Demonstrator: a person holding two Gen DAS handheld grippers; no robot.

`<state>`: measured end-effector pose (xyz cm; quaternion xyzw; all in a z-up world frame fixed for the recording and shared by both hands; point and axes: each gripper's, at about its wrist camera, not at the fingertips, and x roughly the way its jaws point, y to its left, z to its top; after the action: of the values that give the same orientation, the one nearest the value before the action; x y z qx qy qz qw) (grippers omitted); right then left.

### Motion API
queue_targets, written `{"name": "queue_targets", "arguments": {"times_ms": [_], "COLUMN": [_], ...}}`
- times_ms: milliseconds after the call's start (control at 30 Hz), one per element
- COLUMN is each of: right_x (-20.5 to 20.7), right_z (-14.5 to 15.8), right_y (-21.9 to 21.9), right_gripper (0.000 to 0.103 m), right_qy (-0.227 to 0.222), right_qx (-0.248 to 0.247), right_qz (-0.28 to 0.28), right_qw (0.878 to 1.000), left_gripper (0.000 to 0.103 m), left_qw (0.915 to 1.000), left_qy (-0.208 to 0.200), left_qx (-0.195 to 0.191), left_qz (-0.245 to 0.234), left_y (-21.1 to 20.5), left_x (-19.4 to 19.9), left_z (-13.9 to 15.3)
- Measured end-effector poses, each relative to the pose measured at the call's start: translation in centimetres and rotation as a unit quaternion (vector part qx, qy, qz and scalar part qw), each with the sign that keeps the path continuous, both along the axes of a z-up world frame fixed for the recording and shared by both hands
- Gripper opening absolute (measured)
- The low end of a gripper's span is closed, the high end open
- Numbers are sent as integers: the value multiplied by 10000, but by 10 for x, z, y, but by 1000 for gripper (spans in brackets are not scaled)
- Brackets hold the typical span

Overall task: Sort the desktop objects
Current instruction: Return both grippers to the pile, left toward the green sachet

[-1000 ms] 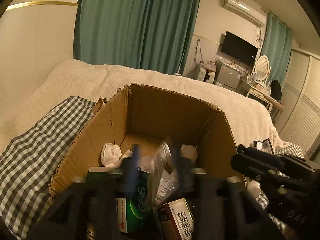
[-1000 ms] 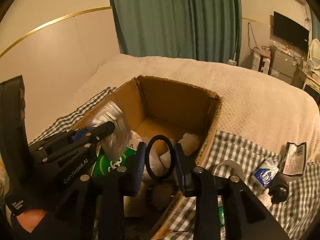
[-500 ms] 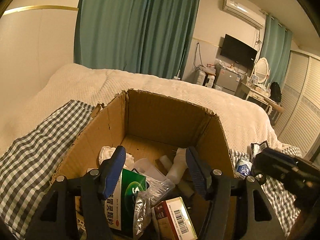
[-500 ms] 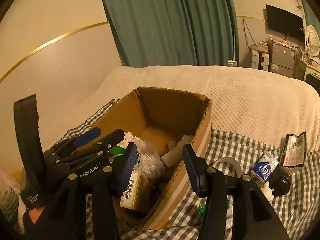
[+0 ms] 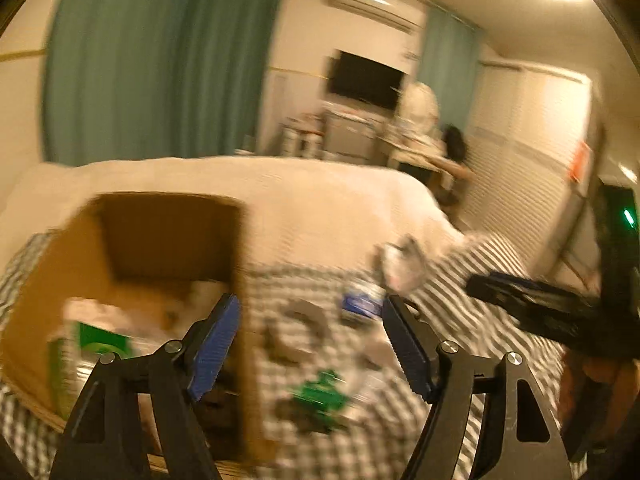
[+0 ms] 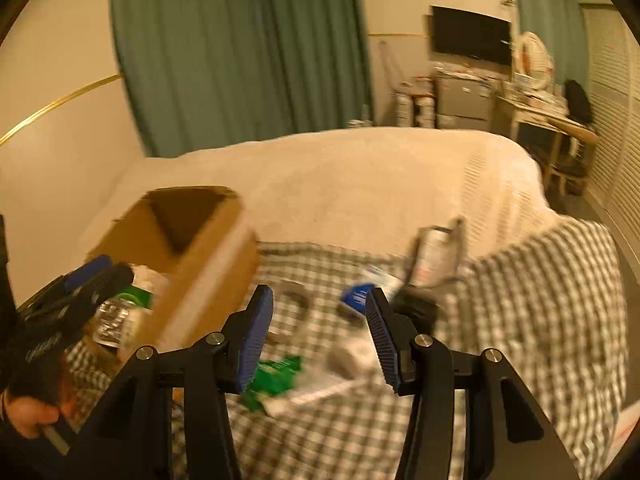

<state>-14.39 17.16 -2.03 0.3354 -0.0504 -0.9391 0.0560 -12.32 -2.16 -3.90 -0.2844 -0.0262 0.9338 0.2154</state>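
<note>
Both views are motion-blurred. My left gripper (image 5: pixel 310 344) is open and empty, level with the right wall of the cardboard box (image 5: pixel 240 264). The box holds a green carton (image 5: pixel 102 342) and other items. My right gripper (image 6: pixel 318 332) is open and empty above the checked cloth (image 6: pixel 540 320). On the cloth lie a green packet (image 6: pixel 276 376), a grey tape ring (image 6: pixel 294 300), a blue pack (image 6: pixel 358 296), a white item (image 6: pixel 352 354) and a dark pouch (image 6: pixel 436 252). The box (image 6: pixel 208 256) is at the left of the right wrist view.
The cloth lies on a cream bedspread (image 6: pixel 360 176). Teal curtains (image 6: pixel 240 48), a TV (image 6: pixel 470 34) and a cluttered desk (image 6: pixel 540 104) stand behind. The right gripper's body (image 5: pixel 552 308) shows at the right of the left wrist view.
Both grippers have opened, releasing what they held into the box, and swung right from over the box toward the loose items on the cloth.
</note>
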Motion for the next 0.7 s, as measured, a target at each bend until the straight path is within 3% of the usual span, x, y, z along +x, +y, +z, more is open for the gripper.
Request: {"name": "queue_targets", "arguments": {"times_ms": [133,233,333,500,700], "right_x": [9,13,17,16,7], "right_z": [-13,-30,-41,-59,-79], "right_y": [21,37,45,43,31], "right_gripper": [48,48,48,48,48], "right_qy": [-112,-247,-323,-443,-665], "right_qx": [104,-29,-122,-155,-110], "right_qz": [-207,-288,-315,-205,-40], "right_qw": [9997,9993,9989,9987,9977], "left_gripper": [76,76,76,76,74], "left_qw": [9973,9938,9911,9872,9846], "left_qy": [-371,-653,-908,-1483,-1497], "left_qx": [-224,-503,-780,-578,-905], "left_qz": [-599,-747,-579,-42,-62], "left_y": [48,70,74,51,51], "left_x": [6,2,-8,-32,-41], "left_z": [-30,-58,-86,-116,-129]}}
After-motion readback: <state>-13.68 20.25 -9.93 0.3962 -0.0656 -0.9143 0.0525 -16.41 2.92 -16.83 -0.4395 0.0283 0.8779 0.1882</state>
